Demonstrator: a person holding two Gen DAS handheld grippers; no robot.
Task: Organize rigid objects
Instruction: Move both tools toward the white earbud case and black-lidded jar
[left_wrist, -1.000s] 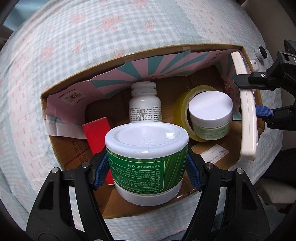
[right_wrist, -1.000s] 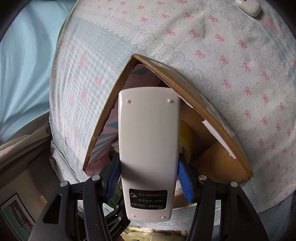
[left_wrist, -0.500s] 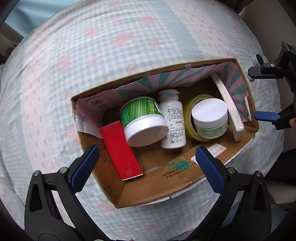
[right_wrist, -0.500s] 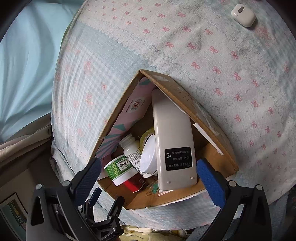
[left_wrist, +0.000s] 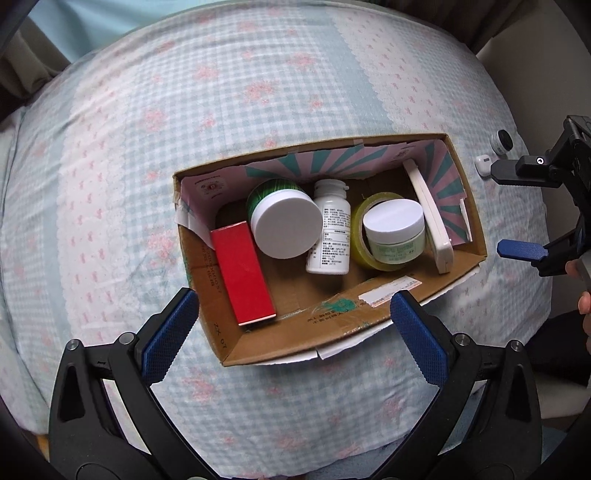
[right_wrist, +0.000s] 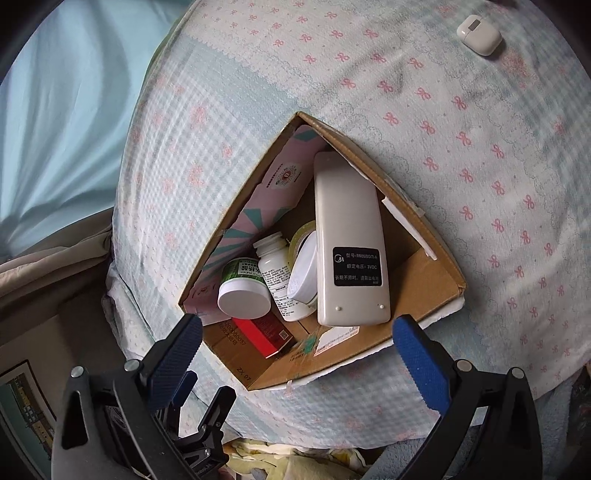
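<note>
Above the packed cardboard box (left_wrist: 332, 339), both grippers (left_wrist: 291, 325) (right_wrist: 295, 343) wide open, empty.

We see a bed (left_wrist: 258, 92) covered in a pale blue-and-white checked sheet (right_wrist: 443, 166) printed with small pink bows, with scalloped white bands running across it. Daylight falls softly and evenly on the fabric. Past the bed's far edge hangs a light blue curtain (right_wrist: 55, 110), with darker drapes (left_wrist: 22, 55) at the top left corner of the left wrist view. A beige wall (left_wrist: 546, 48) stands off the bed's right edge. Low at the left of the right wrist view sits what may be 1 framed picture (right_wrist: 26, 406), and yellow patterned cloth (right_wrist: 295, 461) lies beneath the near edge.
</note>
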